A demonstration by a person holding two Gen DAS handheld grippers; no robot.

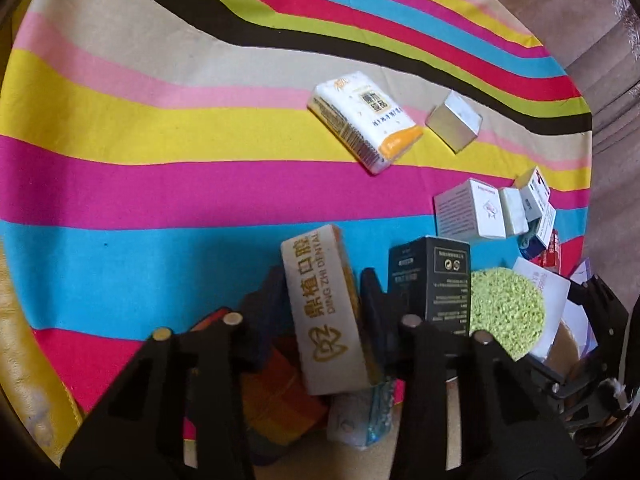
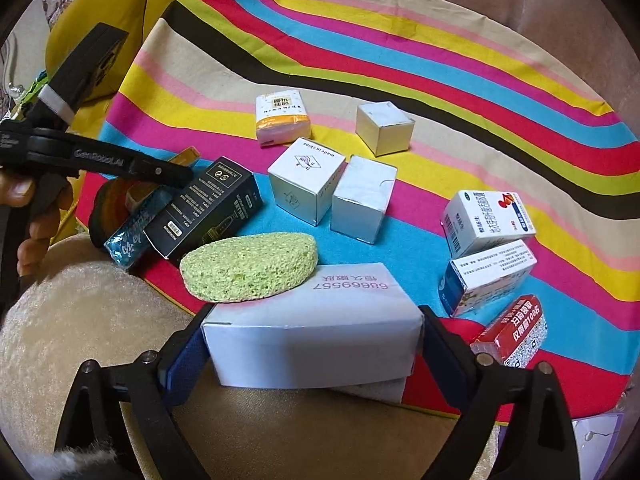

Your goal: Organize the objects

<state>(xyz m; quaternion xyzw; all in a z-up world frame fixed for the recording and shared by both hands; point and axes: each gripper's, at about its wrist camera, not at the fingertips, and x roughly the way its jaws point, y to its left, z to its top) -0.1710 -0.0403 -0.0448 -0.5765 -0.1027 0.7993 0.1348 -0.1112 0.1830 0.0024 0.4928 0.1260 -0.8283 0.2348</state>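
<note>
My left gripper point(image 1: 322, 292) is shut on a white and gold dental box point(image 1: 326, 316), held upright over the blue stripe of the striped cloth point(image 1: 160, 184). A black box point(image 1: 430, 280) and a green sponge point(image 1: 506, 312) lie just to its right. My right gripper point(image 2: 314, 332) is shut on a large white box point(image 2: 316, 328) at the cloth's near edge, and the green sponge point(image 2: 250, 266) rests on that box's far left corner. The left gripper point(image 2: 132, 166) shows at the left of the right wrist view, above the black box point(image 2: 204, 212).
A tissue pack point(image 2: 282, 118), three white cubes point(image 2: 306, 186) point(image 2: 362, 204) point(image 2: 384, 128), two medicine boxes point(image 2: 488, 218) point(image 2: 486, 276) and a red packet point(image 2: 514, 330) lie on the cloth. A blue packet point(image 2: 134, 232) lies left of the black box. A yellow sofa point(image 2: 120, 8) stands behind.
</note>
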